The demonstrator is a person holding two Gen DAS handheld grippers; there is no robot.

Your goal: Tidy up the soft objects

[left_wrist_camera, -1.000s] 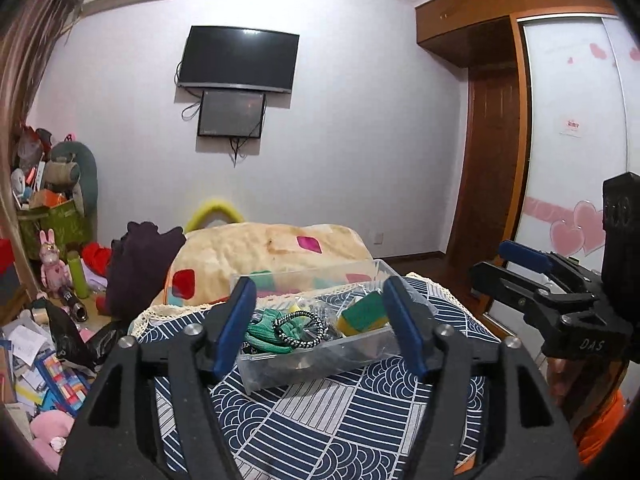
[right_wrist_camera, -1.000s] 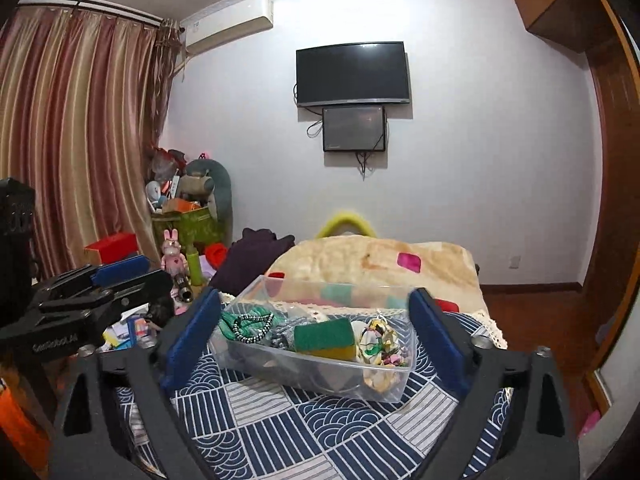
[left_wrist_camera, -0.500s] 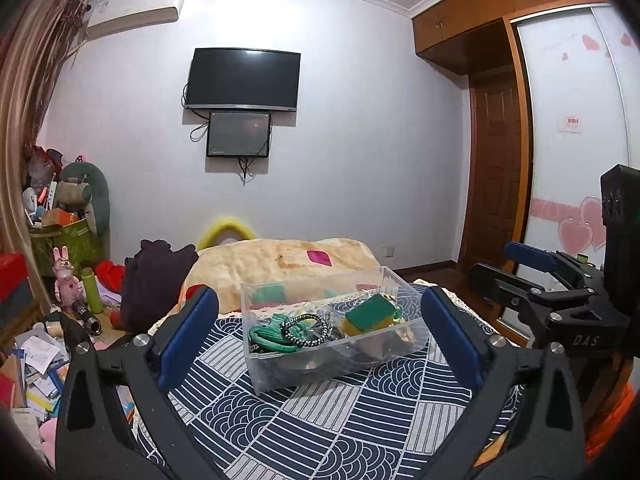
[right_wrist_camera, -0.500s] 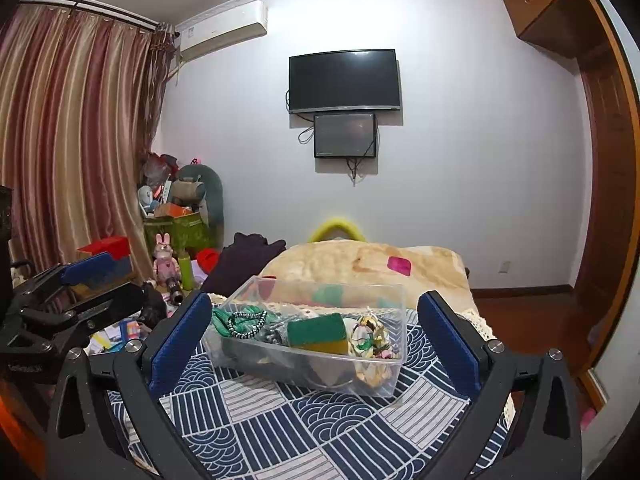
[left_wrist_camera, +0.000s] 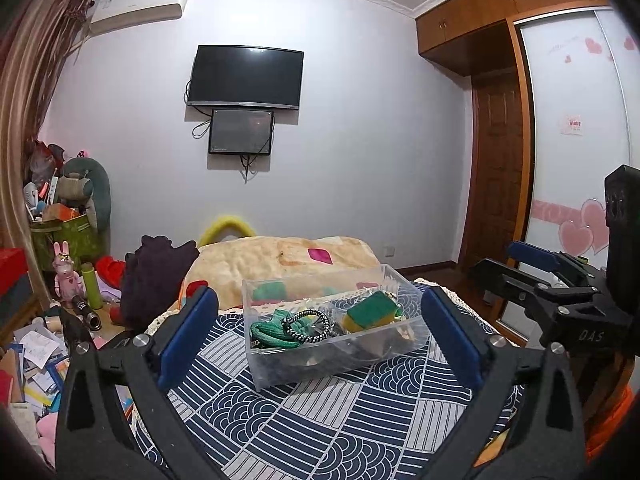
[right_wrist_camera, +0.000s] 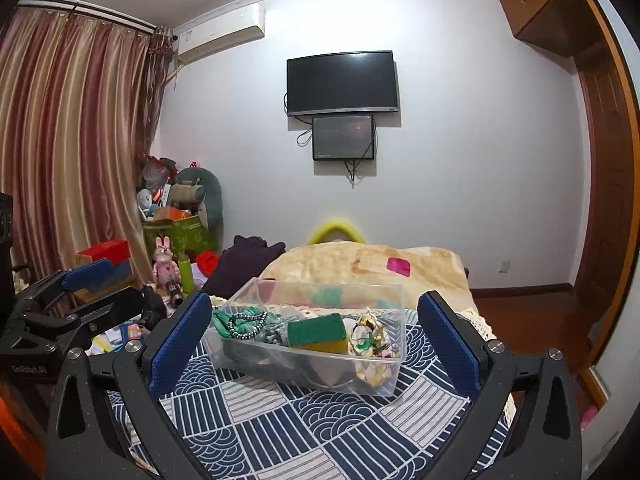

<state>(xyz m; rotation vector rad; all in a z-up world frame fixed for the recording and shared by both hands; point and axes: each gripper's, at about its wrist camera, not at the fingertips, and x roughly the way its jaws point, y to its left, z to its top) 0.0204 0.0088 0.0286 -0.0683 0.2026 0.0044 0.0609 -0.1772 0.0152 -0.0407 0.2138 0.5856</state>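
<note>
A clear plastic box (left_wrist_camera: 280, 364) (right_wrist_camera: 372, 376) stands on a table with a navy patterned cloth (left_wrist_camera: 320, 420) (right_wrist_camera: 280, 420). It holds a green and yellow sponge (left_wrist_camera: 370, 312) (right_wrist_camera: 318, 334), a green scrunchie with a black-and-white hair tie (left_wrist_camera: 306, 326) (right_wrist_camera: 246, 322), and a crumpled patterned cloth (right_wrist_camera: 370, 340). My left gripper (left_wrist_camera: 320, 332) is open and empty, held short of the box. My right gripper (right_wrist_camera: 314, 334) is open and empty, also short of the box. Each gripper shows at the edge of the other's view.
A bed with a cream blanket (left_wrist_camera: 280, 260) lies behind the table. Dark clothing (left_wrist_camera: 152, 276) is heaped at its left. Toys, a green bin (left_wrist_camera: 68, 240) and papers clutter the floor at left. A wardrobe (left_wrist_camera: 572, 160) and door stand at right.
Both grippers have opened wider and pulled back and upward from the box, which now looks smaller and further off. The box contents have not moved.
</note>
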